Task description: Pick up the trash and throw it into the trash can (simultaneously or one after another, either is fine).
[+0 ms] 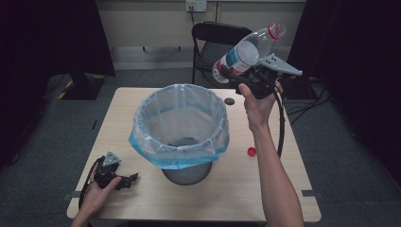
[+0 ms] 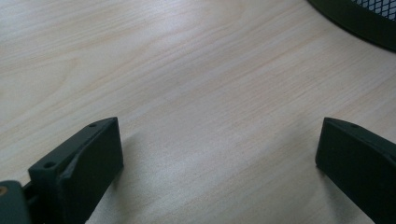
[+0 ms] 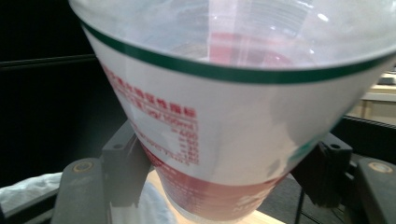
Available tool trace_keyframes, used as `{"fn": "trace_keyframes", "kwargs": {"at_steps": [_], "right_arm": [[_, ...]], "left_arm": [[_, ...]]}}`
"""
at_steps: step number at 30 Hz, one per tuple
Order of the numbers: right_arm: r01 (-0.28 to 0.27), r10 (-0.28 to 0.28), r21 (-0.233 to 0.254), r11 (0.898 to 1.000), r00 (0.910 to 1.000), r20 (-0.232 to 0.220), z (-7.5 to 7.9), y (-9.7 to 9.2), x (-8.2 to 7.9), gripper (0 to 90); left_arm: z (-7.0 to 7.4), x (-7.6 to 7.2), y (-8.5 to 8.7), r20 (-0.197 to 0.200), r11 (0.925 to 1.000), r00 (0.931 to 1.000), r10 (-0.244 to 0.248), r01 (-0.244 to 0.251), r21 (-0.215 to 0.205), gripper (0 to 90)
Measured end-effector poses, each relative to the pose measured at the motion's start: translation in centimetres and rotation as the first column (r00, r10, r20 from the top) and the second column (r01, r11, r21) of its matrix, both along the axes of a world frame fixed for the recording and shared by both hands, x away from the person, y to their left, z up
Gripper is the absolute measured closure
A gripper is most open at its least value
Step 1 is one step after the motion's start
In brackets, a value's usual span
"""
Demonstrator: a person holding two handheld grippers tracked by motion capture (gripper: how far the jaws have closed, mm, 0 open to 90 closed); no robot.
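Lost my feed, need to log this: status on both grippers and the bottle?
Right gripper shut on plastic bottle, held aloft, tilted, beyond the bin. Left gripper open on table. Red cap lies loose; nothing blocking.

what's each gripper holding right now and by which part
The right gripper clamps the clear plastic bottle around its labelled middle. The left gripper holds nothing, jaws open.

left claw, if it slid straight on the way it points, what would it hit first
Probably the dark base of the bin: the open left claw lies low on the table, bare wood ahead. Depth is unclear.
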State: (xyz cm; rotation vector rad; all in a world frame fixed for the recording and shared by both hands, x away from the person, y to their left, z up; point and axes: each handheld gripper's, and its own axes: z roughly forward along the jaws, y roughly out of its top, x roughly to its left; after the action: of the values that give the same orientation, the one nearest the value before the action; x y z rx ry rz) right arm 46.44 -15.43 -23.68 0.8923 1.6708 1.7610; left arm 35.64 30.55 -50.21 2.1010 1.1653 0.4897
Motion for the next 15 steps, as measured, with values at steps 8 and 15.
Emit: {"fn": "trace_keyframes", "kwargs": {"at_steps": [8,15], "right_arm": [[-0.062,0.062,-0.020,0.998,0.9980,0.007,0.8,1.9,-0.4,28.7],[-0.170,0.170,-0.019,0.985,0.9855,-0.003,1.5,3.8,-1.2,28.7]], "left_arm": [[0.0,0.0,0.0,0.000,1.0000,1.0000,-0.001,0.001,0.000,0.2],[0.0,0.0,0.0,0.000,1.0000,1.0000,0.000,0.000,0.000,0.2]]}}
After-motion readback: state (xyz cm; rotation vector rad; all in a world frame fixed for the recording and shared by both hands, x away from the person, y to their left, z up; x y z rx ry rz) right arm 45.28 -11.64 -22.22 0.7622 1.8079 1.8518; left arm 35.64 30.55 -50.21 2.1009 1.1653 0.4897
